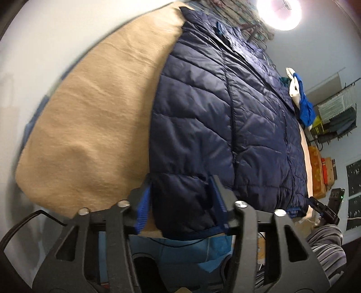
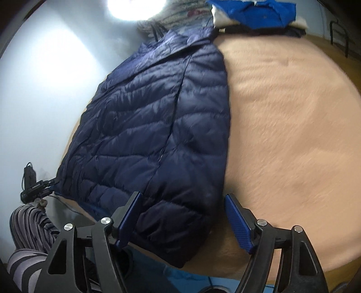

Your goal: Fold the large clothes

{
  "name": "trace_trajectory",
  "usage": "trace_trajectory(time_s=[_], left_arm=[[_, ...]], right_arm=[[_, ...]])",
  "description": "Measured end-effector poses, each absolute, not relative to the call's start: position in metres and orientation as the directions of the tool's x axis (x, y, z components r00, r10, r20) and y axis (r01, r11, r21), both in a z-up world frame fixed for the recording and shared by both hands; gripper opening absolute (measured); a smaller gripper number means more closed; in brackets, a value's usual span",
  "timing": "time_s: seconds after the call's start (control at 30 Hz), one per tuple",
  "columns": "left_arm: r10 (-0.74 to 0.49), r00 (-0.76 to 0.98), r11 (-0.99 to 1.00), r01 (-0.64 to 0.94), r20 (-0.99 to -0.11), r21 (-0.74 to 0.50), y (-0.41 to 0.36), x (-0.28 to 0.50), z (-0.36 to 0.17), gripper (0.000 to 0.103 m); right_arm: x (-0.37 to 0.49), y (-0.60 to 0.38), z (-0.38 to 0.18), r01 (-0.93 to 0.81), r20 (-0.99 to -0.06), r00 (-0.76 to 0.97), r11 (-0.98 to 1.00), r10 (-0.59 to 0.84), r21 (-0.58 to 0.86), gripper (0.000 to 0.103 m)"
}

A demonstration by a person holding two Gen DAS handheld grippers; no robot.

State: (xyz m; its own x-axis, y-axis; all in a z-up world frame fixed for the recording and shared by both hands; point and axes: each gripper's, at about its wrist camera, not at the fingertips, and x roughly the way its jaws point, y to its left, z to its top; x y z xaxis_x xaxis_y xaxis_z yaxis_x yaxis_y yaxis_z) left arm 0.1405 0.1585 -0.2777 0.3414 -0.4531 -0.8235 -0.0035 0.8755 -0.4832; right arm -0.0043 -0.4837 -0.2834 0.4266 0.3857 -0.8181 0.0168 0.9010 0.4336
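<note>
A navy quilted puffer jacket [image 1: 225, 126] lies flat on a tan blanket [image 1: 94, 126], with its hem at the near edge. In the left wrist view my left gripper [image 1: 180, 202] straddles one hem corner. Its blue pads [image 1: 144, 202] stand apart with the corner between them, and I see no squeeze on the fabric. In the right wrist view the jacket [image 2: 153, 126] fills the left half of the blanket [image 2: 288, 126]. My right gripper [image 2: 183, 219] is open wide around the other hem corner, and its pads [image 2: 237, 223] are clear of the cloth.
Folded blue and white clothes [image 2: 255, 11] are stacked at the far end of the blanket. A striped trouser leg [image 2: 27, 225] stands at the near edge. Blue floor covering [image 1: 180, 250] shows below the edge. Shelves with boxes [image 1: 331, 126] line the wall.
</note>
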Motion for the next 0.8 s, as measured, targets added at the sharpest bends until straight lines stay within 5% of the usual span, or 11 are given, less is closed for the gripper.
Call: trace_trajectory(time_s=[0.17,0.43,0.8], left_arm=[[-0.471,0.325,0.869,0.013,-0.82,-0.494,0.152,0.143,-0.279,0.023],[-0.506,0.383,0.839,0.012,-0.773,-0.543,0.149,0.143,-0.259,0.008],[-0.567,0.481,0.787,0.077,-0.669,-0.612,0.138,0.166,-0.196,0.005]], right_arm=[[-0.001,-0.471,-0.294,-0.002,-0.824,0.391,0.896,0.41,0.445,0.07],[0.004,-0.478,-0.292,0.015,-0.762,0.395,0.825,0.514,0.565,0.01],[0.027,-0.47,-0.219,-0.067,-0.708,0.537,0.86,0.459,0.507,0.003]])
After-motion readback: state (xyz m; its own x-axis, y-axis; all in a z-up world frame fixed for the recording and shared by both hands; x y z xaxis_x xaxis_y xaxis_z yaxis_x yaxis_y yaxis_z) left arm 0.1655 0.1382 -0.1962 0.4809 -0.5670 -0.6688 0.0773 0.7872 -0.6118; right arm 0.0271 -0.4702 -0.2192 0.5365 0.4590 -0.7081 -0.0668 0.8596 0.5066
